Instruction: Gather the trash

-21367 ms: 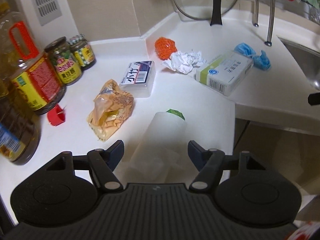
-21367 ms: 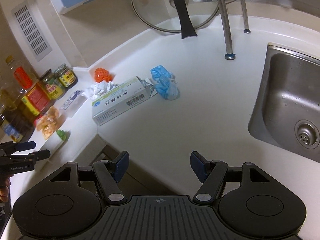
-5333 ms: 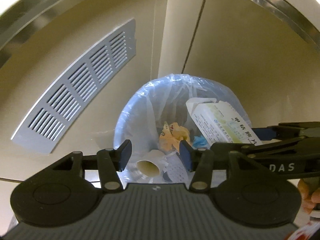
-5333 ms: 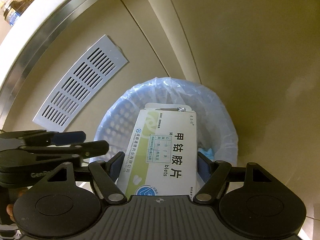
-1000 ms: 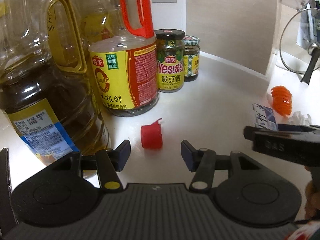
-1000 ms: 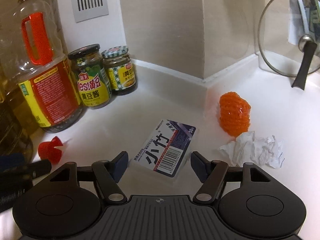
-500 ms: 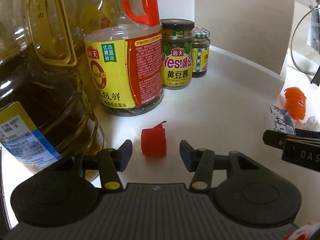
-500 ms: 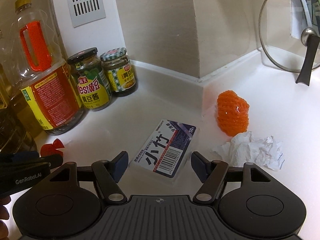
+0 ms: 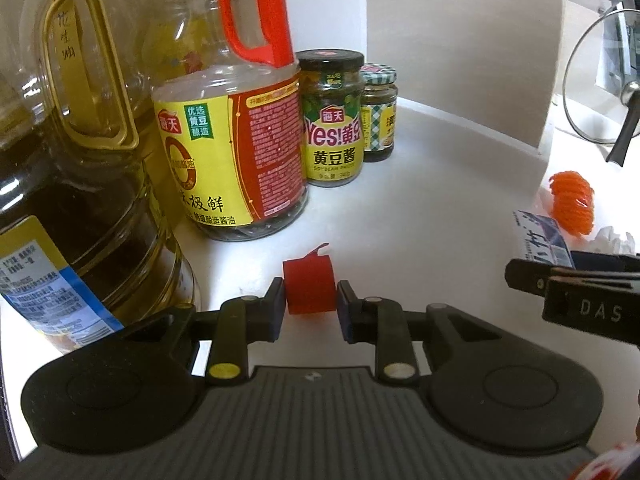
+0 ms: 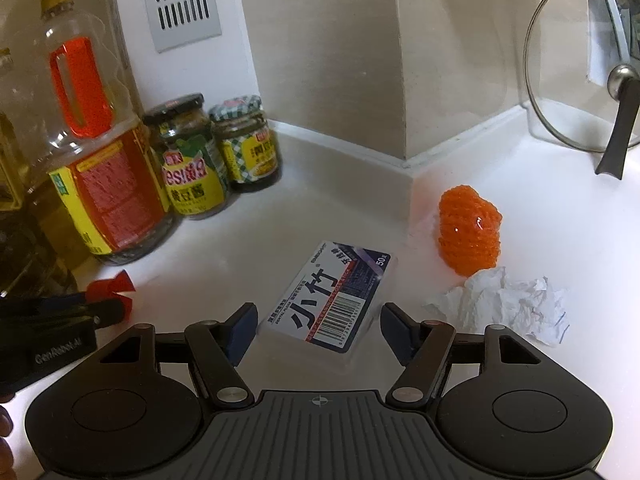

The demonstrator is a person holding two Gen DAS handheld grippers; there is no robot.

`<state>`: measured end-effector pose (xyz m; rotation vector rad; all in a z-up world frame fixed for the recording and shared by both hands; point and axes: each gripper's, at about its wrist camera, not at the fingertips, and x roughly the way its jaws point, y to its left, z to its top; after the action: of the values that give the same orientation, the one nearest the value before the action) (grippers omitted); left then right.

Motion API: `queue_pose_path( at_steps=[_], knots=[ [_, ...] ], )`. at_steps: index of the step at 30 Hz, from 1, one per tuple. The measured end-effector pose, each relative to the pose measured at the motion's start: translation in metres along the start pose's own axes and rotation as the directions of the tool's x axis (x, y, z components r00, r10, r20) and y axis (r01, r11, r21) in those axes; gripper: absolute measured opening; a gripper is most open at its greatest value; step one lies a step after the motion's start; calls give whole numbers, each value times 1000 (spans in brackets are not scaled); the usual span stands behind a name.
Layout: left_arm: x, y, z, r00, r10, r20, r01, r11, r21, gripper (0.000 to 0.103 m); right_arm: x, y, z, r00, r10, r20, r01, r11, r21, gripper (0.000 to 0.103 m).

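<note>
A small red bottle cap [image 9: 308, 286] lies on the white counter [image 9: 420, 216], between the fingers of my left gripper [image 9: 310, 305]. Its jaws are closing and both pads touch the cap's sides. In the right wrist view the cap [image 10: 110, 286] shows at the left, with a left gripper finger [image 10: 60, 308] beside it. My right gripper [image 10: 318, 320] stands open, pointing down at a flat dental-floss box [image 10: 336, 300] that lies just ahead of and between its fingertips, untouched. An orange mesh ball [image 10: 468, 236] and a crumpled white paper [image 10: 504, 304] lie to the right of the box.
Two big oil bottles [image 9: 72, 184] and a soy sauce bottle [image 9: 236, 152] crowd the cap's left and back. Two jars [image 9: 334, 120] stand by the wall corner. A glass pot lid [image 10: 584, 68] leans at the far right. The right gripper's body [image 9: 568, 284] juts in beside the left.
The left gripper's jaws have closed in from wide apart onto the red cap, after edging slightly forward. The right gripper has kept its place, open over the floss box.
</note>
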<state>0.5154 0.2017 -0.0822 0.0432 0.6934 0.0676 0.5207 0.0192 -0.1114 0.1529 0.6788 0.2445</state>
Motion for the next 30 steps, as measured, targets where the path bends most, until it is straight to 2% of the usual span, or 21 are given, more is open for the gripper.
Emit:
queue_pose_path(
  at_steps=[11, 16, 21, 25, 27, 28, 30],
  knots=[
    [-34, -14, -10, 1000, -16, 11, 16, 1000, 11, 24, -34, -8, -9, 996, 87, 24, -87, 996, -6, 66],
    [-55, -25, -19, 1000, -24, 11, 23, 1000, 15, 24, -58, -15, -17, 992, 124, 29, -125, 992, 2, 62],
    [-76, -36, -31, 1000, -24, 15, 24, 1000, 17, 24, -77, -20, -33, 991, 135, -5, -135, 991, -7, 62],
    [-86, -42, -41, 1000, -31, 3, 31, 999, 12, 24, -89, -27, -46, 993, 110, -51, -110, 994, -8, 62],
    [-89, -45, -44, 1000, -31, 0, 31, 999, 15, 24, -91, -28, -50, 994, 88, -68, -89, 996, -4, 71],
    [-90, -45, -45, 1000, -32, 0, 32, 999, 14, 24, -92, -27, -51, 994, 80, -70, -81, 997, -4, 78],
    [-90, -46, -44, 1000, -31, 0, 31, 999, 14, 24, -92, -25, -51, 996, 65, -60, -66, 998, -4, 79]
  ],
)
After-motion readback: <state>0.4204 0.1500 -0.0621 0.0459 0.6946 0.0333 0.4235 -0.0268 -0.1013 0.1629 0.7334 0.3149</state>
